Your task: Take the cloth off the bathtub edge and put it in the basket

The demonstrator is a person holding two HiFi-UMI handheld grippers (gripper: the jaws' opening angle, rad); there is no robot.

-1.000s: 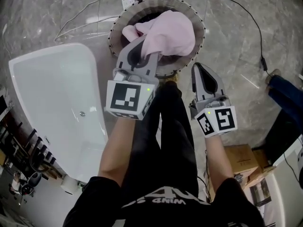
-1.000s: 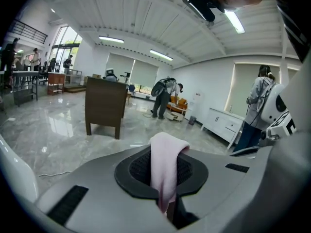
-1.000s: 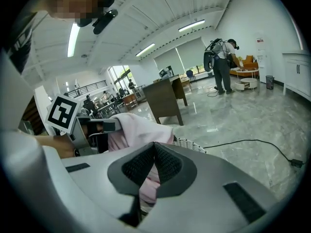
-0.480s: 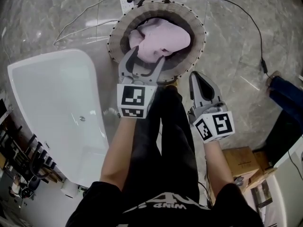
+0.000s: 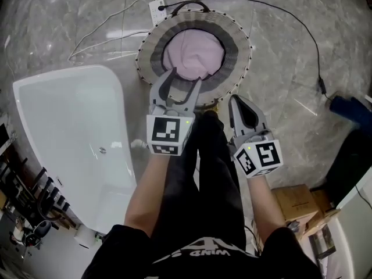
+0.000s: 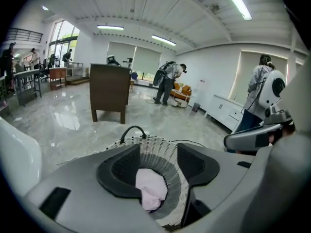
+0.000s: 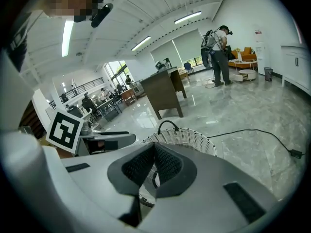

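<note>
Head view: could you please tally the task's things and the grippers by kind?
Cloth: 1
Basket: 1
Bathtub: 1
Grippers: 2 (left gripper, jaws just opened, nothing between them; right gripper)
Total: 5

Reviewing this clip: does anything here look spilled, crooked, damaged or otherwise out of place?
Nothing stands out. The pink cloth lies bunched wholly inside the basket, none of it over the rim. The bathtub stands upright and looks intact. Only a power strip and loose cables trail on the floor behind the basket.
</note>
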